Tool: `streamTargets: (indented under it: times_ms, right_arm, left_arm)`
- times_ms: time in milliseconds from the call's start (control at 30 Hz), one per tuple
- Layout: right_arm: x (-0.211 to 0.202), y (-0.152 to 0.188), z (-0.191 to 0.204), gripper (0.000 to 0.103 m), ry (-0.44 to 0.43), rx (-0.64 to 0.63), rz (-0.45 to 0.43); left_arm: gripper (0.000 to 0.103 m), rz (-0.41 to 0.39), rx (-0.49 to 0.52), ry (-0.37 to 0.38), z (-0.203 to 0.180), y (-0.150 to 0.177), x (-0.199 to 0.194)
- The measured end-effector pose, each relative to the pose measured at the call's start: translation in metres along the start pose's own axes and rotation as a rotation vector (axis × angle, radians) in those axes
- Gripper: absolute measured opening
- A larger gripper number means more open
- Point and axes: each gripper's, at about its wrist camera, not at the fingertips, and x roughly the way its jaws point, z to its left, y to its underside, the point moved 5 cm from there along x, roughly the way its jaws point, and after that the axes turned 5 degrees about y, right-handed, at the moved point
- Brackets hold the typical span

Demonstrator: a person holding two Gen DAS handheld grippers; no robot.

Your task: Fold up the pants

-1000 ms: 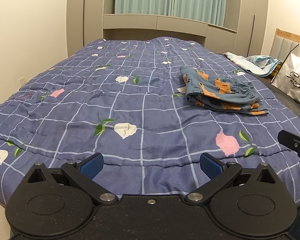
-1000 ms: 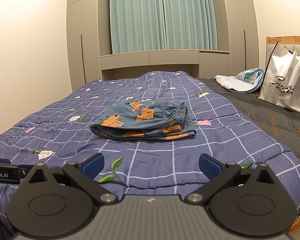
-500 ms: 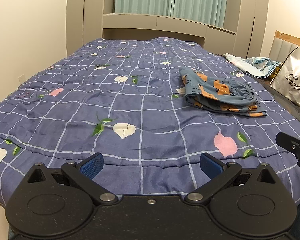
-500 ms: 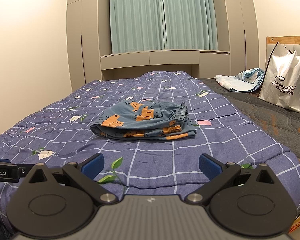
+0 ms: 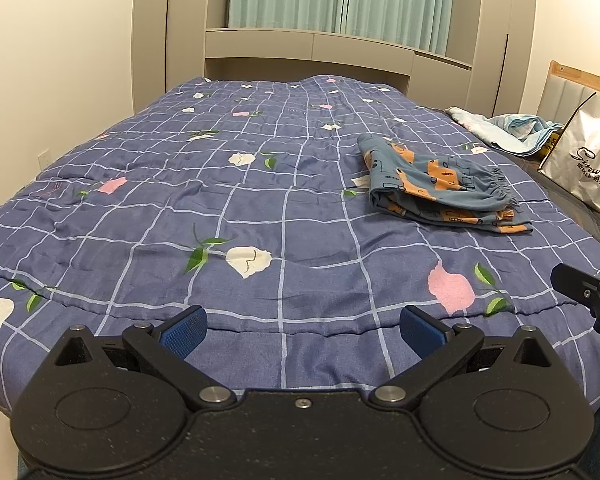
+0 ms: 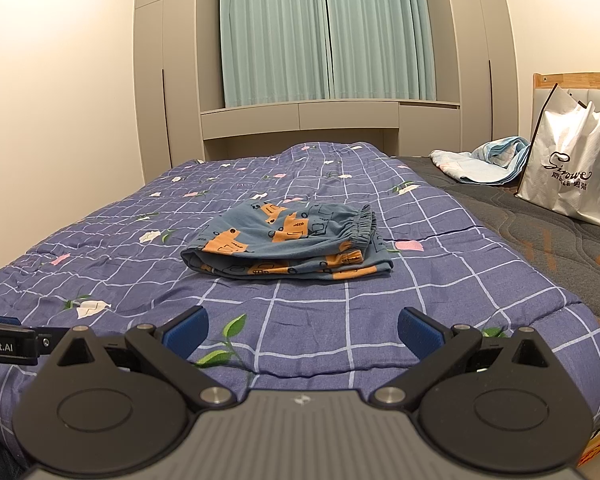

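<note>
Pants [image 6: 286,246], blue with orange prints, lie folded into a compact bundle on the quilt [image 5: 220,208], toward its right edge and well short of the near edge; the waistband sits on top, so we judge the folding finished. We hold our left gripper [image 5: 301,330] and right gripper [image 6: 301,330] low over the near edge, fingers spread wide and empty, well apart from the bundle, as suits a withdrawal. Compared with a second ago, bundle and grippers look almost unchanged. A white bag [image 6: 567,176] stands off the quilt, beyond its right edge.

pants [image 6: 288,246] on quilt [image 6: 439,300] mid-bed, bag [image 6: 567,172] far right, blanket [image 6: 483,160] behind it, curtains [image 6: 323,32] at back
</note>
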Motion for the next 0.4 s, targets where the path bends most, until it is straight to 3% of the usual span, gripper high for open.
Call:
streamTargets:
  times_ms: [400]
  right_arm:
    - [0.0001,0.0,0.0004,0.103,0.0,0.0,0.0]
  left_arm:
    - [0.102,-0.004,0.001,0.003,0.0001,-0.0004,-0.0008]
